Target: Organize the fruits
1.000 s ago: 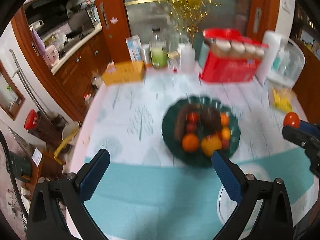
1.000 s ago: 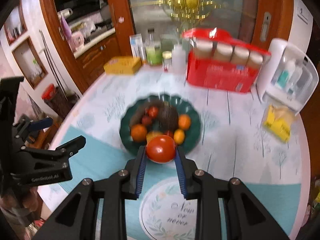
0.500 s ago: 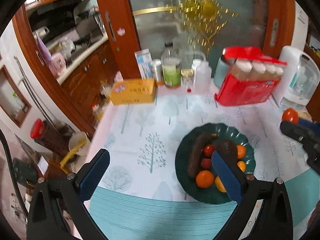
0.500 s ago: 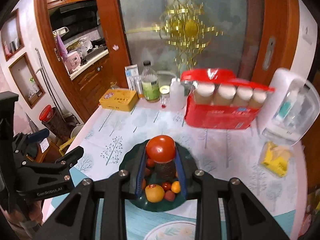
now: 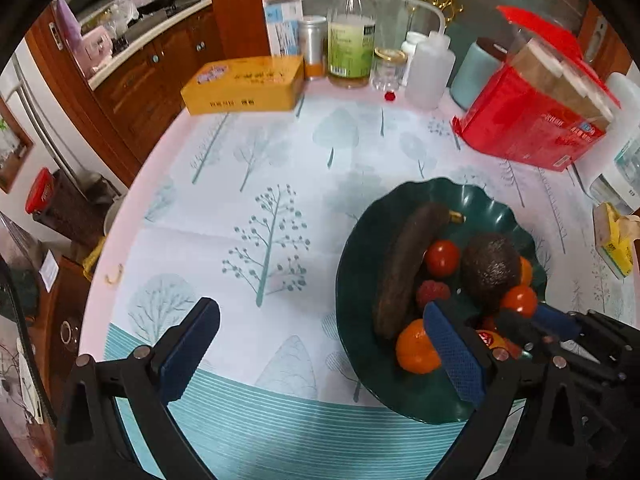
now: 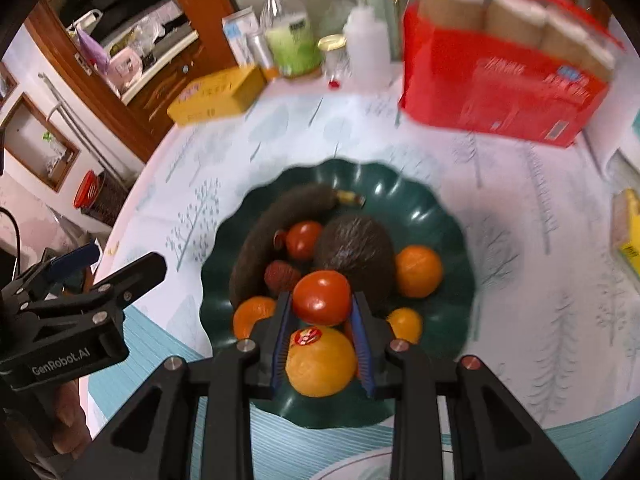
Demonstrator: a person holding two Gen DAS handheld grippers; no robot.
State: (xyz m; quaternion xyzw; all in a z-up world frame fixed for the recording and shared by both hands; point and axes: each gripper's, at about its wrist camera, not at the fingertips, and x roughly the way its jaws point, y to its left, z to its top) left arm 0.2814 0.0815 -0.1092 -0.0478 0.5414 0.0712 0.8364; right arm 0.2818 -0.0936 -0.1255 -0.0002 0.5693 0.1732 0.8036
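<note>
A dark green scalloped plate holds a blackened banana, an avocado, a small tomato, several oranges and a large stickered orange. My right gripper is shut on a red tomato, held low over the fruit pile just in front of the avocado. In the left wrist view the same tomato sits in the right gripper over the plate. My left gripper stands open and empty at the plate's left rim, one pad over an orange.
Across the back of the table stand a yellow box, bottles and jars and a red package. A yellow packet lies at the right. The round table's edge drops off at the left.
Both grippers have come down and forward to the plate. The tomato, still clamped in the right gripper, has dropped from high above the table to just over the fruit.
</note>
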